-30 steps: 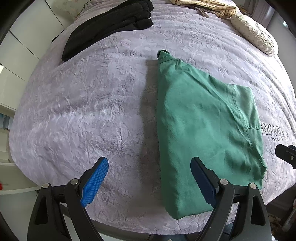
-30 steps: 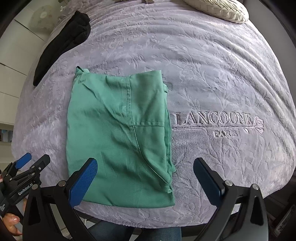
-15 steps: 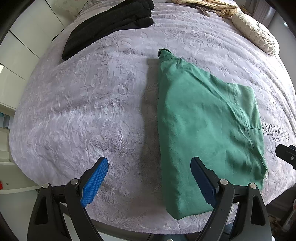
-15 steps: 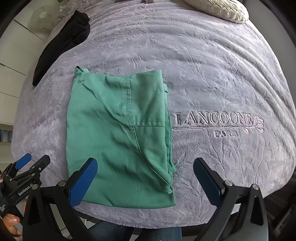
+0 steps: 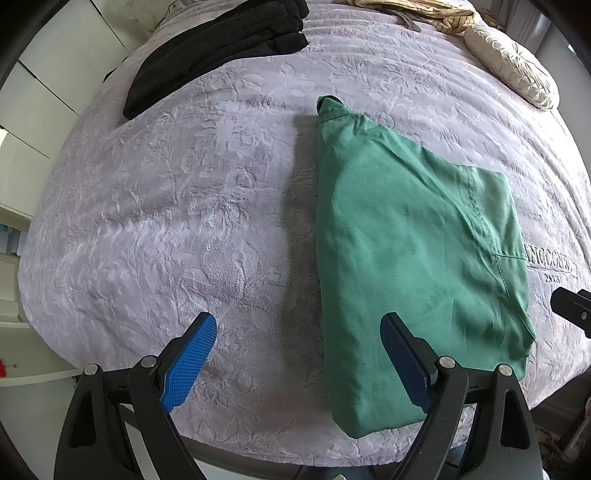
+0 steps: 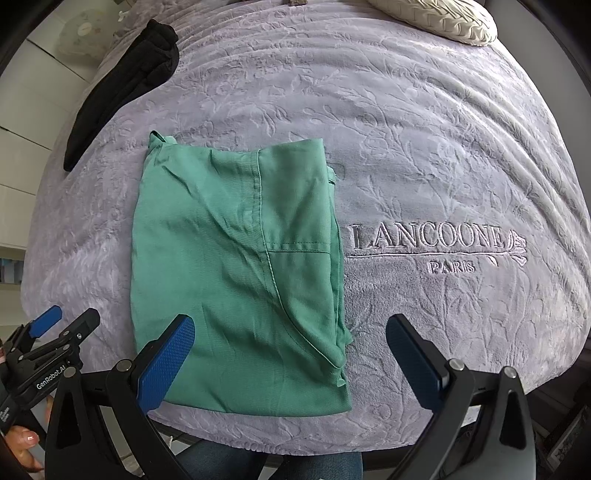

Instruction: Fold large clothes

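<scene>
A green garment (image 5: 410,258) lies folded into a flat rectangle on the lilac bedspread (image 5: 166,192); it also shows in the right wrist view (image 6: 236,273). My left gripper (image 5: 297,358) is open and empty, held above the bed's near edge, its right finger over the garment's near left part. My right gripper (image 6: 291,354) is open and empty above the garment's near right corner. The left gripper also shows at the lower left of the right wrist view (image 6: 55,332).
A folded black garment (image 5: 218,51) lies at the far left of the bed, also in the right wrist view (image 6: 122,88). A cream cushion (image 5: 513,70) and a beige striped cloth (image 5: 413,11) lie at the far right. The bedspread (image 6: 424,166) carries an embroidered logo (image 6: 428,243). White cupboards (image 5: 40,122) stand left.
Both grippers have stayed open and nearly still. The left wrist view has drifted slightly, so the garment sits a little lower in it. The garment has not moved.
</scene>
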Tool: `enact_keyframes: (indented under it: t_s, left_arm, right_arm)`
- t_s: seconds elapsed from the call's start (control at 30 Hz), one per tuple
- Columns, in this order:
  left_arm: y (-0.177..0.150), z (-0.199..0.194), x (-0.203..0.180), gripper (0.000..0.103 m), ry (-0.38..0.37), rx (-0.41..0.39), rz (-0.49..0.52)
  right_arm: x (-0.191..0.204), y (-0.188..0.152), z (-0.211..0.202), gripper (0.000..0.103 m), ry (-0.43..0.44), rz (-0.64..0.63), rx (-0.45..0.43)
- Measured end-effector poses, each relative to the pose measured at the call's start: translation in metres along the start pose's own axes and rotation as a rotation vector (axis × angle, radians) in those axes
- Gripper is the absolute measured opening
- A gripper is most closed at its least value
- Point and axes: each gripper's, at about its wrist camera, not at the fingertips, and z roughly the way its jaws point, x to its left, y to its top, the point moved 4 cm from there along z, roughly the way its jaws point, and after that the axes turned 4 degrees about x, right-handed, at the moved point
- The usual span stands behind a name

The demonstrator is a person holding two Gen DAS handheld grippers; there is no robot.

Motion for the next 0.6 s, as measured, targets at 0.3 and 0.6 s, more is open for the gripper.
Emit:
enact_keyframes:
  t_s: [0.3,0.6]
  left_arm:
    - [0.0009,0.0021,0.0021,0.091,0.001,0.004,0.001]
    - [-0.0026,0.0027,0.0026,0.091,0.002,0.012,-0.003]
  right_arm:
    - [0.0009,0.0008,0.0019,0.103,-0.003,-0.005,0.006]
    - [0.0014,-0.0001,0.0019,0.103,-0.004,-0.004,0.013]
